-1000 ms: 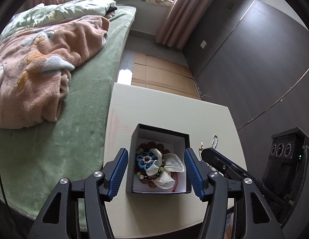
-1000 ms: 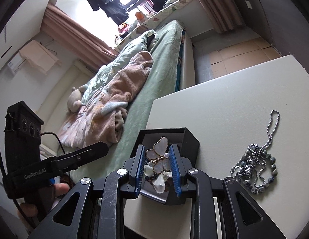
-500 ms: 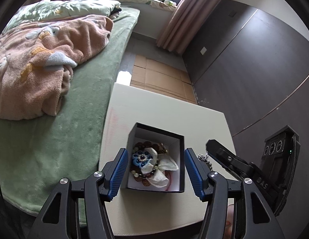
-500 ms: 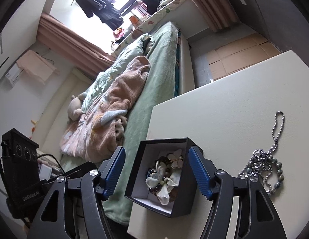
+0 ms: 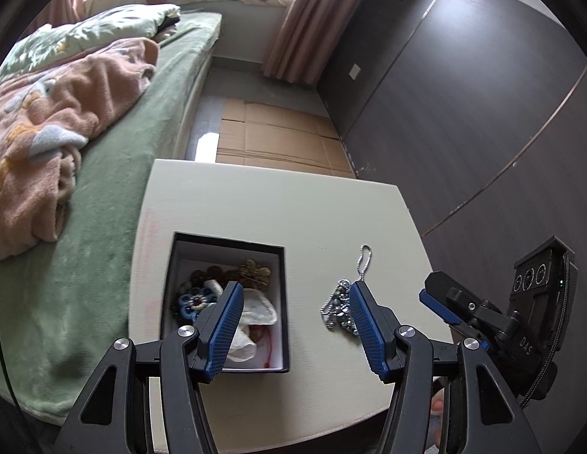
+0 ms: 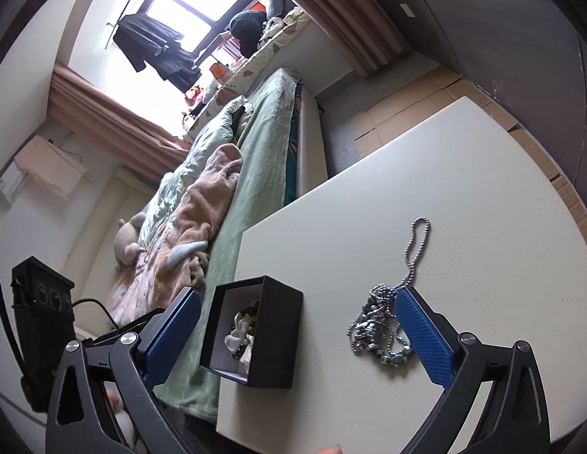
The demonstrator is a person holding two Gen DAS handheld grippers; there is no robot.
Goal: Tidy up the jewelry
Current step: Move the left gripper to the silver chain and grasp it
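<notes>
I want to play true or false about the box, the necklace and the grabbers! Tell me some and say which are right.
1. The box has no lid on. True.
2. The necklace is inside the box. False: it lies on the table, beside the box.
3. The right gripper is squeezing a butterfly brooch. False: its fingers are opening, with nothing pinched between them.
4. A blue flower is in the box. True.
5. The left gripper holds the necklace. False: it is open and holds nothing.
6. A bed stands next to the table. True.
</notes>
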